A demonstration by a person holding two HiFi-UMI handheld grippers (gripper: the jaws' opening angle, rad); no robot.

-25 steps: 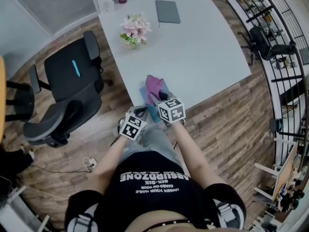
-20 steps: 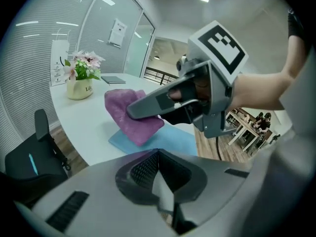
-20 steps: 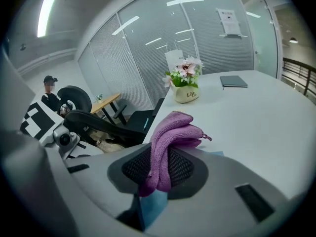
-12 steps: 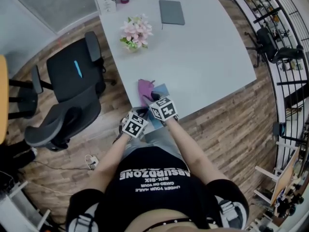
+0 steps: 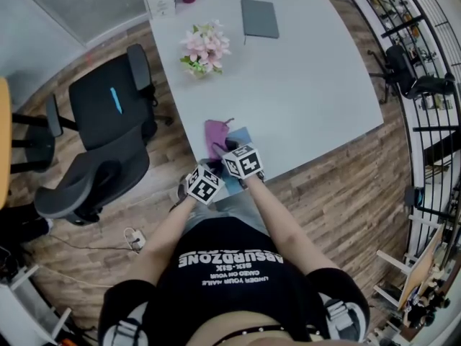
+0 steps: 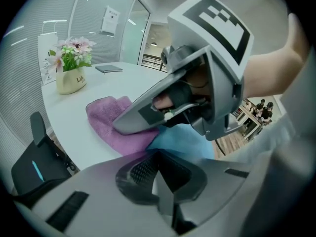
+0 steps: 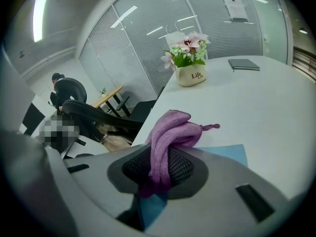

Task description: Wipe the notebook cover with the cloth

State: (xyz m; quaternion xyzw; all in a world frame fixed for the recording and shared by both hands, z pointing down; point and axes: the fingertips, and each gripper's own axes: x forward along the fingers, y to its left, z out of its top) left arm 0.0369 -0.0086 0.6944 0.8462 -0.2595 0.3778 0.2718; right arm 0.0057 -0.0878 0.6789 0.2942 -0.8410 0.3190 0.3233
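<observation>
Far left, off the worktop [image 5: 317, 71], there's a black office chair [image 5: 108, 132] on the wood floor. On the worktop a pot of pink flowers [image 5: 205, 49] stands toward the far end. The left tool [image 6: 160, 184] sits at the near edge with its jaws together and nothing between them, pointing at the right tool from just beside it. Next over, the purple cloth [image 7: 170, 132] is bunched up, partly on the bare worktop and partly over the left side of the blue notebook [image 7: 224, 154]. The right tool [image 7: 157, 181] is clamped on that cloth, and a fold of it runs down between the jaws. The blue notebook lies flat right at the near edge of the worktop, under the cloth and the right tool. A grey notebook [image 5: 259, 18] lies well apart at the far end
</observation>
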